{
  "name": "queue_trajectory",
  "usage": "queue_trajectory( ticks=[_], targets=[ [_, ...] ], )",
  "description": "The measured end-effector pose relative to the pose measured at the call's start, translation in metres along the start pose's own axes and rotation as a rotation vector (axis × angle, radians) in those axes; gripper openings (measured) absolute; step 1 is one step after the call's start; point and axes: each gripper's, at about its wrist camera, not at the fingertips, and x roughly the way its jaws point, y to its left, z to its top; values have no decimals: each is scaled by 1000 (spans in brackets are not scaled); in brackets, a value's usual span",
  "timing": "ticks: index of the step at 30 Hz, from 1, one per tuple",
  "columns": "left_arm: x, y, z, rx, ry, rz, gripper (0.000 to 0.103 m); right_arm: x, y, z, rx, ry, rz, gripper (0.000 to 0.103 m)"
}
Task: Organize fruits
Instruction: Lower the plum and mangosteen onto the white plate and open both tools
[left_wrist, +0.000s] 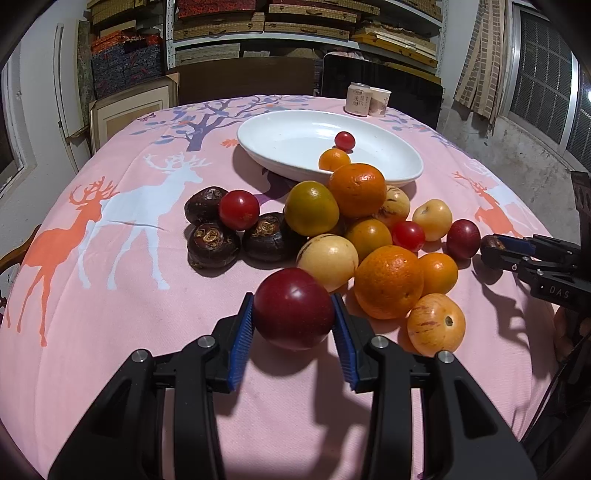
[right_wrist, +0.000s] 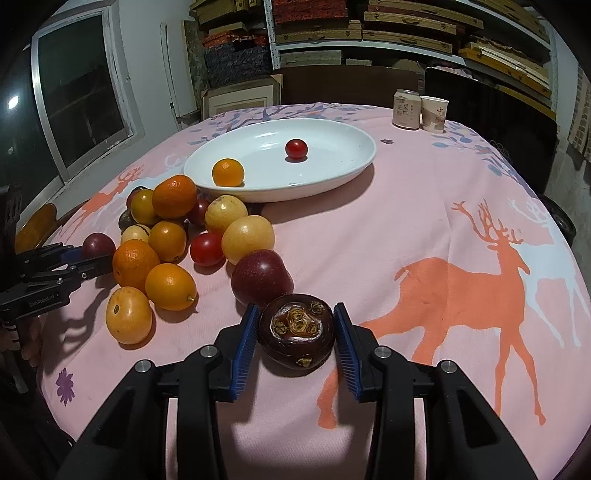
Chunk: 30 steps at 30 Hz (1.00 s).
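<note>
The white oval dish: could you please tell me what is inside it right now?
Inside the white oval dish lie a small orange fruit near its front rim and a cherry tomato farther back. The rest of its floor is bare; nothing there is covered.

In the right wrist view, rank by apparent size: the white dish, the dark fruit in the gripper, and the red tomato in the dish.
Largest to smallest as they look:
1. white dish
2. dark fruit, enlarged by nearness to the camera
3. red tomato
</note>
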Motion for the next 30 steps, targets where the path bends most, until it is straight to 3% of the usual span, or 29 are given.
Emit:
queue_trajectory(
  ticks=[6, 10, 14, 19, 26, 27, 28, 30],
  targets=[
    [-13, 1, 33, 1, -14, -57, 40, -22, -5, 27, 6, -84, 31, 41],
    [-16, -4, 83, 28, -55, -67, 40, -33, -7, 67, -16, -171, 26, 41],
    [13, -7, 138, 29, -42, -74, 40, -20, -8, 113, -29, -218, 41, 42],
    [85, 1, 183, -29, 71, -59, 40, 38, -18, 147, -3, -149, 40, 42],
    [154, 15, 196, -110, 206, -52, 40, 100, -18, 156, -2, -68, 33, 43],
    [158, 17, 196, -125, 218, -53, 41, 102, -17, 157, -5, -76, 37, 50],
    [158, 18, 197, -136, 215, -51, 48, 101, -17, 157, -8, -88, 37, 56],
    [148, 22, 196, -144, 170, -33, 62, 92, -15, 154, -11, -116, 40, 56]
  ],
)
